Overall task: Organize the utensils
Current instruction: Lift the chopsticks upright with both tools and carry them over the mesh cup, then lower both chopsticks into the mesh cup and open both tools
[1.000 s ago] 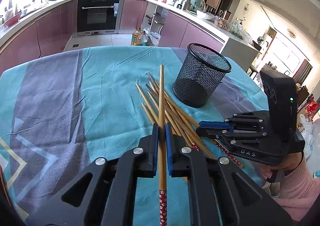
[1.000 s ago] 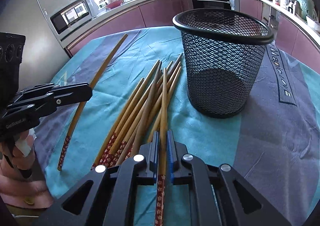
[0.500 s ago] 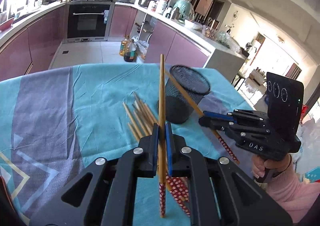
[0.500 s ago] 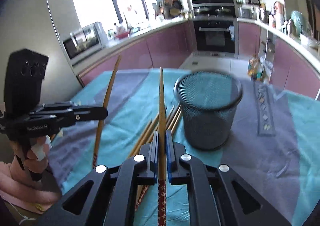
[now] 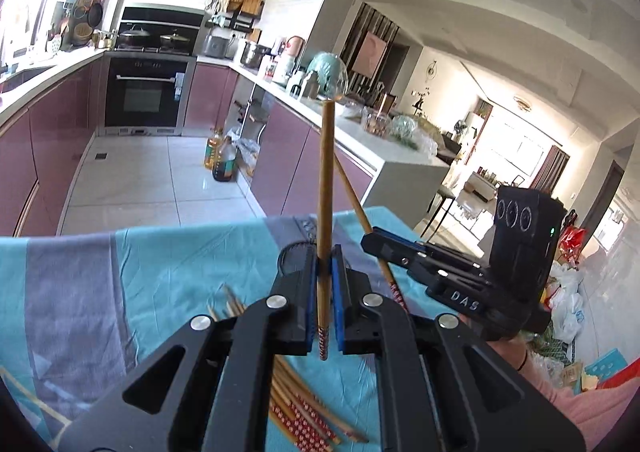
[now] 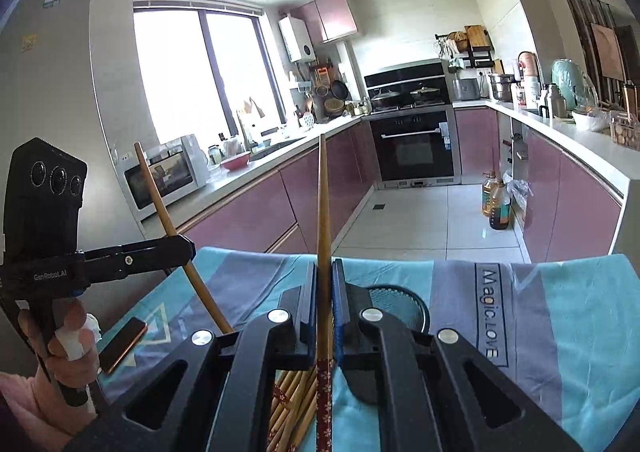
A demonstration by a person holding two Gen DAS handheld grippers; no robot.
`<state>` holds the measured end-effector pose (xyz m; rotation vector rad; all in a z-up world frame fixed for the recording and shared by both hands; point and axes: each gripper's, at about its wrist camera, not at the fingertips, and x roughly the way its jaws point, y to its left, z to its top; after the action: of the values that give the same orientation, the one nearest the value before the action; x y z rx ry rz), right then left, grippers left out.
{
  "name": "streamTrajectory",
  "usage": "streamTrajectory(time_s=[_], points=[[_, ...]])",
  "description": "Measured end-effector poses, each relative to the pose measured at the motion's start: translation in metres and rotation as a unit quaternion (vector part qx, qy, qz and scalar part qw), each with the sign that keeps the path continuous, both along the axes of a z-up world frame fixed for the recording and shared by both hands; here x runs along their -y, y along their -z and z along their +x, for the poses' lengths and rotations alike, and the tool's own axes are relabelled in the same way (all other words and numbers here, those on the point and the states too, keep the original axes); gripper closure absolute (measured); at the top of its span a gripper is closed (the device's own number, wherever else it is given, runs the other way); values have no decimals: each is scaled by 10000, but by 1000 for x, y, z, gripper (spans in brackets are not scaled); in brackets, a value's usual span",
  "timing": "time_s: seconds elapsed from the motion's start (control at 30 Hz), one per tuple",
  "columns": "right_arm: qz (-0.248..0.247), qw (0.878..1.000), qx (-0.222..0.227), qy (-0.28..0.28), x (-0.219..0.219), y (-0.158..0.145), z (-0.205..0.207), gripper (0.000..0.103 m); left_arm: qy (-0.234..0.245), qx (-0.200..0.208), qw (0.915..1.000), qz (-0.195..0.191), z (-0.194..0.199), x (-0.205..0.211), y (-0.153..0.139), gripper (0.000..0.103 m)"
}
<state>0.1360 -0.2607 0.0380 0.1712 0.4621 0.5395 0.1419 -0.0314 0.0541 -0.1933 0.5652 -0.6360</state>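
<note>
My left gripper (image 5: 324, 276) is shut on a wooden chopstick (image 5: 325, 187) that points up, red-patterned end down. My right gripper (image 6: 324, 292) is shut on another chopstick (image 6: 323, 211), also raised; it shows in the left wrist view (image 5: 374, 250) with its chopstick (image 5: 352, 191) slanting. The left gripper shows in the right wrist view (image 6: 176, 248) with its chopstick (image 6: 160, 203). Both are lifted above the table. The black mesh cup (image 6: 394, 302) stands just beyond my right fingers, mostly hidden; its rim (image 5: 290, 254) peeks out behind my left fingers. Several chopsticks (image 5: 304, 412) lie on the cloth below.
A turquoise and grey tablecloth (image 5: 120, 284) covers the table. A flat dark phone-like object (image 6: 122, 344) lies near the table's left edge in the right wrist view. Kitchen counters and an oven (image 6: 414, 147) stand beyond the table.
Both grippers have lifted their chopsticks off the pile and tilted upward, away from the table. The mesh cup has dropped low in both views, behind the fingers.
</note>
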Motion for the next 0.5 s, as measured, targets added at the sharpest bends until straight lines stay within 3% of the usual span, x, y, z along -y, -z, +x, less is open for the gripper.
streamTrajectory(time_s=[0.3, 0.5], points=[[115, 9964, 641, 534, 1, -24, 32, 97, -100, 262, 9995, -166, 31, 17, -44, 95], [-105, 9958, 555, 725, -3, -9, 60, 97, -5, 26, 9998, 180, 55, 39, -36, 95]])
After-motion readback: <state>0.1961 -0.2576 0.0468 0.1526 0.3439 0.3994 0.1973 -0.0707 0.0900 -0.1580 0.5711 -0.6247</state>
